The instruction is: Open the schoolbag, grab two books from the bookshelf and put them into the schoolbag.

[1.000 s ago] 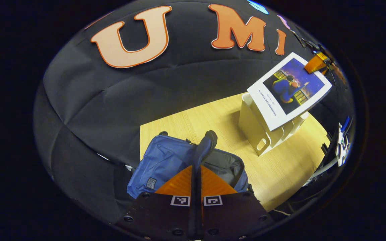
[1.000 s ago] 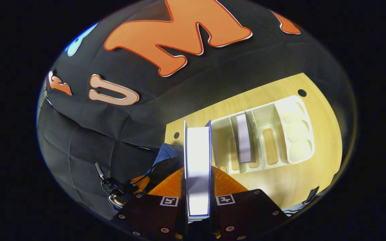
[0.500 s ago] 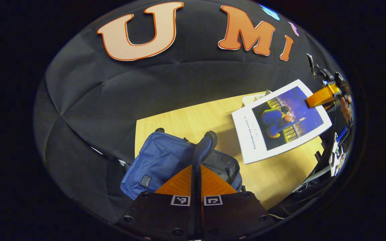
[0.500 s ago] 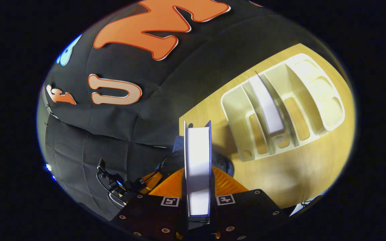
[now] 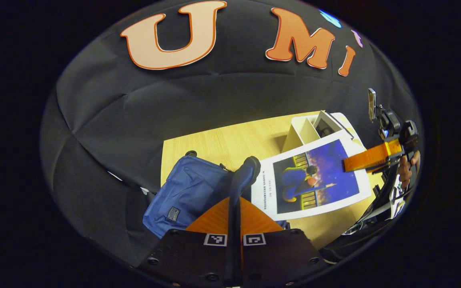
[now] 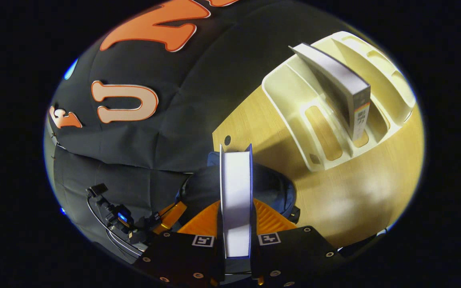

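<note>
Blue bag point(image 5: 182, 192) gapes at the table's point(image 6: 354, 192) corner—right gripper point(image 6: 236, 224), jaws clamped on a book point(image 6: 236, 200), hangs above the opening, spine pointing down; left gripper point(image 5: 234, 216) jaws pinch the bag's handle point(image 5: 246, 174).

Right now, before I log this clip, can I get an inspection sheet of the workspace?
Surface: wooden table, bare where visible.
Job's things: blue schoolbag open; book carried flat over its mouth; second book standing in the white bookshelf.
Clutter: nothing seen.
Tongs: left tongs shut on the schoolbag's strap; right tongs shut on the book.
Cables: dark leads beside the left tongs' body in the right gripper view.
Surroundings: black cloth wall behind the table.
</note>
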Available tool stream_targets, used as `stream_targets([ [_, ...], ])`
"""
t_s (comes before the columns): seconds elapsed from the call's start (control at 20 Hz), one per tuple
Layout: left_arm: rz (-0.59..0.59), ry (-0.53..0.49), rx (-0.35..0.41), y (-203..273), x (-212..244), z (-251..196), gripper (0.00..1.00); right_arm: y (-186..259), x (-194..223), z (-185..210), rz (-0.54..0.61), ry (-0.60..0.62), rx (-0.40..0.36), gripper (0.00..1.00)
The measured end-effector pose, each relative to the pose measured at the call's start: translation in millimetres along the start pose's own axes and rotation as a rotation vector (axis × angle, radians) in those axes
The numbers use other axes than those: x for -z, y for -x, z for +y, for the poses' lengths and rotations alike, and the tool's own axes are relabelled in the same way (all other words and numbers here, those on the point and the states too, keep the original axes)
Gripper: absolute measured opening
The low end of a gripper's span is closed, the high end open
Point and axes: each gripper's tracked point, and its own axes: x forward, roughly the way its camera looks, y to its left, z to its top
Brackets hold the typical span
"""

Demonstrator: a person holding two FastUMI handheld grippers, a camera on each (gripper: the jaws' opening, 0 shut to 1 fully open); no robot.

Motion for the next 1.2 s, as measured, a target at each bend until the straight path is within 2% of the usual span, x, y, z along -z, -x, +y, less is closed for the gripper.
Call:
stream_targets([
  [0.25,-0.002,-0.007,0.017,2.3,-4.0,-6.9,0.01,-41.3,26.5,-2.6,-0.015,-0.009,0.016,0.25],
  [0.4,-0.016,-0.010,0.079,-1.3,-0.1,-19.0,0.01,-79.3,47.8,-7.6,-0.017,-0.036,0.035,0.25],
  [0.6,-0.035,-0.035,0.123,2.3,0.5,-26.7,0.00,-124.0,60.2,10.3,-0.047,-0.040,-0.058,0.25],
  [0.75,-0.047,-0.052,0.149,3.7,-0.1,-30.9,0.00,-131.0,66.4,13.9,-0.059,-0.035,-0.093,0.25],
  [1.0,-0.034,-0.061,0.198,1.4,7.7,-45.0,0.00,-161.9,71.8,9.8,-0.072,-0.019,-0.095,0.24],
  [1.2,-0.031,-0.082,0.205,0.6,10.0,-49.0,0.01,-182.5,80.0,10.9,-0.061,-0.027,-0.096,0.24],
])
